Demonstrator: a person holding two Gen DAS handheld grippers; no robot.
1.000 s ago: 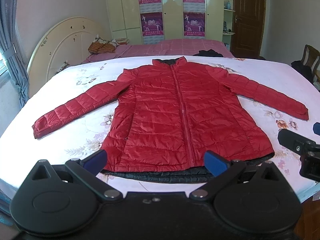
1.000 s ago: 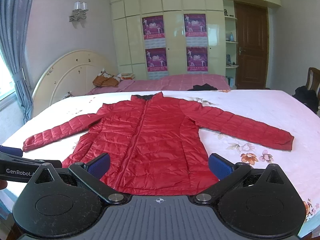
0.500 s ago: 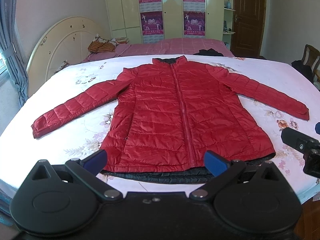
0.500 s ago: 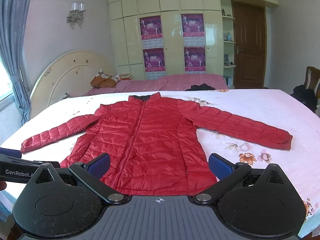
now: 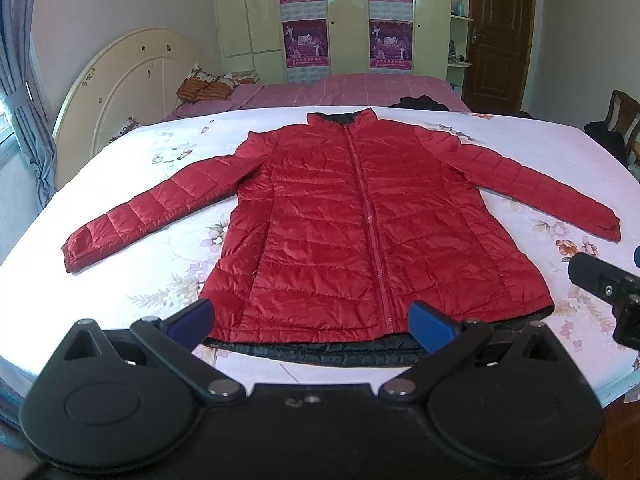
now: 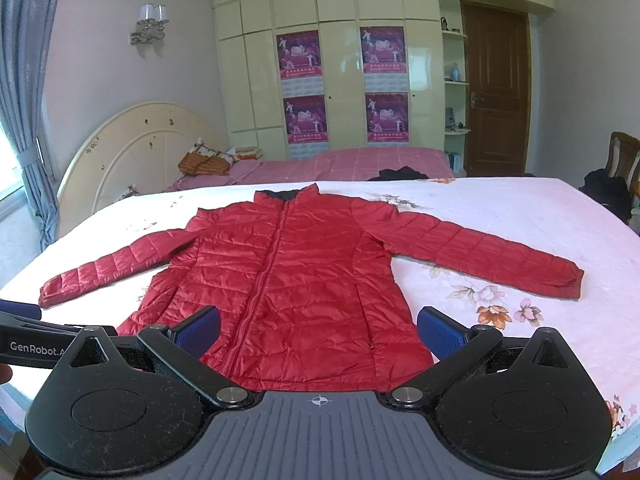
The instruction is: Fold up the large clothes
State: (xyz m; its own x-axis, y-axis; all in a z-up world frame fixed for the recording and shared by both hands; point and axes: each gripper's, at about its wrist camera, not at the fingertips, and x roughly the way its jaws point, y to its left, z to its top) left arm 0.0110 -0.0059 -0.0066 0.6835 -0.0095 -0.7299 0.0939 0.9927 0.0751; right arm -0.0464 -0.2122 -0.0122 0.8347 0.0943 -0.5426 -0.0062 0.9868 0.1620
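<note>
From our left wrist view, the red puffer jacket lies flat and face up on the floral bedsheet, zipped to the collar, with both sleeves spread out to the sides. A strip of its dark lining shows below the hem at the near edge. Our left gripper hangs just short of that hem with its jaws spread wide and nothing between the blue pads. The tip of the right gripper shows at the right edge, over the sheet beside the hem corner and apart from the jacket.

From our right wrist view, the same jacket sits square in front of us, the left sleeve and right sleeve both fully extended and uncrossed. Our right gripper is also held wide open and empty, above the near hem; we cannot tell whether its pads brush the fabric. The left gripper enters at the left edge.

We judge that the folding has not begun: the jacket is only laid out, with no crease or fold in it. Everything is left to do, probably bringing each sleeve across the body, then folding the body into a compact stack. The slick quilted shell may slip or spring back.
</note>
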